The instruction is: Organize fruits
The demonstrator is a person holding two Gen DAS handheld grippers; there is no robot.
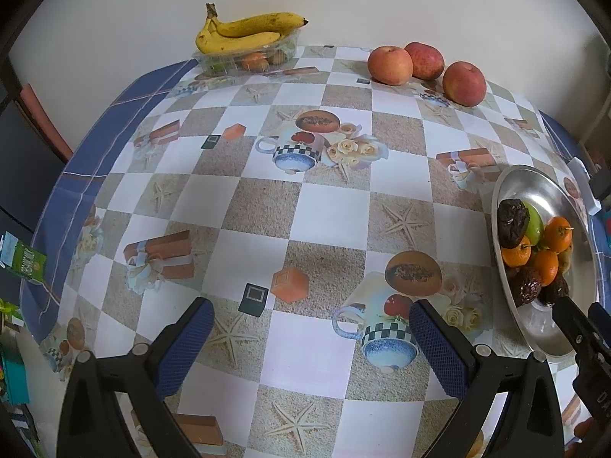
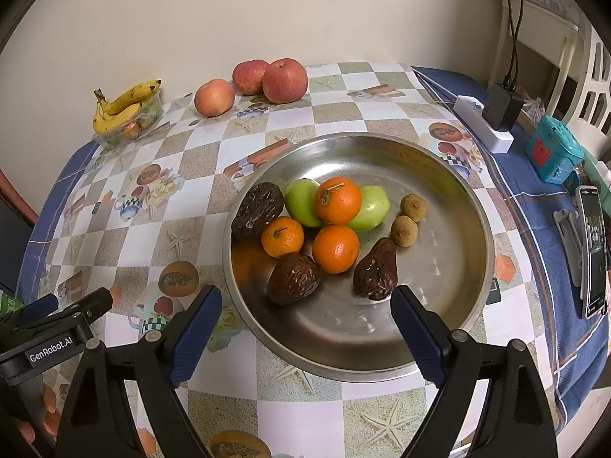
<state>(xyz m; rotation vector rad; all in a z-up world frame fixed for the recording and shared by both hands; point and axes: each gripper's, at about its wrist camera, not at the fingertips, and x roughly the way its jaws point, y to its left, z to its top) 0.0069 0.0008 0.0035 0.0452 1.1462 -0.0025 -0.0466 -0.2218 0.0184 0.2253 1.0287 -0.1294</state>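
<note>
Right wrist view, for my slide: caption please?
Open right tongs over a steel bowl of oranges and other fruit.

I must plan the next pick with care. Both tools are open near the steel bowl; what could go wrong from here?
1. The three orange mandarins lie piled on two green fruits in the round steel bowl; pulling one may roll the others.
2. The two small brown round fruits may slip from the wide-open right tool.
3. The left tool hovers close beside it; they may collide.
</note>
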